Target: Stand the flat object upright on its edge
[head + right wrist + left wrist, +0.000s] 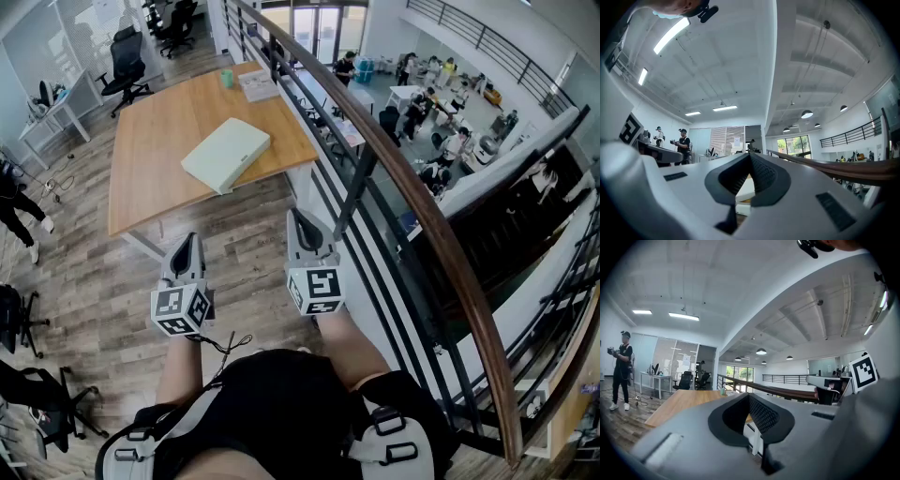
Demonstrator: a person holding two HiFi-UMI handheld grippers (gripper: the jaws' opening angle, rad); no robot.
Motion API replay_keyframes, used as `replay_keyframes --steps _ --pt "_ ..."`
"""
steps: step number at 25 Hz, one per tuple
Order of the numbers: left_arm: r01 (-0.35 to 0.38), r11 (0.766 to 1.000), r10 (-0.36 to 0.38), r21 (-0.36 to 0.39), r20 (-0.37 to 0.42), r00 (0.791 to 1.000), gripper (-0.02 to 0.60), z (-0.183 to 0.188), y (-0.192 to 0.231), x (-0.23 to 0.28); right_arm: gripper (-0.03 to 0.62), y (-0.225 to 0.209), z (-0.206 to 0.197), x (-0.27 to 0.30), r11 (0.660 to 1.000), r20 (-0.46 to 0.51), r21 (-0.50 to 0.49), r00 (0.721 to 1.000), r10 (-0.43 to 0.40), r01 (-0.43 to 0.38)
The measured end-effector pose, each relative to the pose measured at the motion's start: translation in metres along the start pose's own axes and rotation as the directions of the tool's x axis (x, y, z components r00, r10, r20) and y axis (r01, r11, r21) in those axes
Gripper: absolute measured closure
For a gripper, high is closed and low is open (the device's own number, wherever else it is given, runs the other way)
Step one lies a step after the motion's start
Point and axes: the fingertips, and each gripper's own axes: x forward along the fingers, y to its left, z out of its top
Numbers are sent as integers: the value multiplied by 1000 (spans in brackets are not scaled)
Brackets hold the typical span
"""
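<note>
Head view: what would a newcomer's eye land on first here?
The pale flat object lying flat on the wooden table ahead stands out first. Nearer, the left gripper and right gripper are held side by side above the plank floor, both shut and empty, short of the table. At right, a curved wooden handrail sweeps past, with people on a lower level beyond it.

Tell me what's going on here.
A person holding two grippers stands short of the wooden table. The left gripper and right gripper are both shut and empty, side by side over the floor. The flat pale object lies flat on the table, untouched and not yet stood up.
</note>
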Motion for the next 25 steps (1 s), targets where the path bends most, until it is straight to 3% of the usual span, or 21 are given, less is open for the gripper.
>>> replay_keyframes --steps 10,25 --pt "4 1000 -4 -4 -6 1000 577 -3 -2 1 588 2 1 0 999 14 41 1000 10 -10" --pt "23 1000 -23 -7 -1 1000 577 -2 21 -2 588 28 -2 12 1000 -11 7 1000 7 -7"
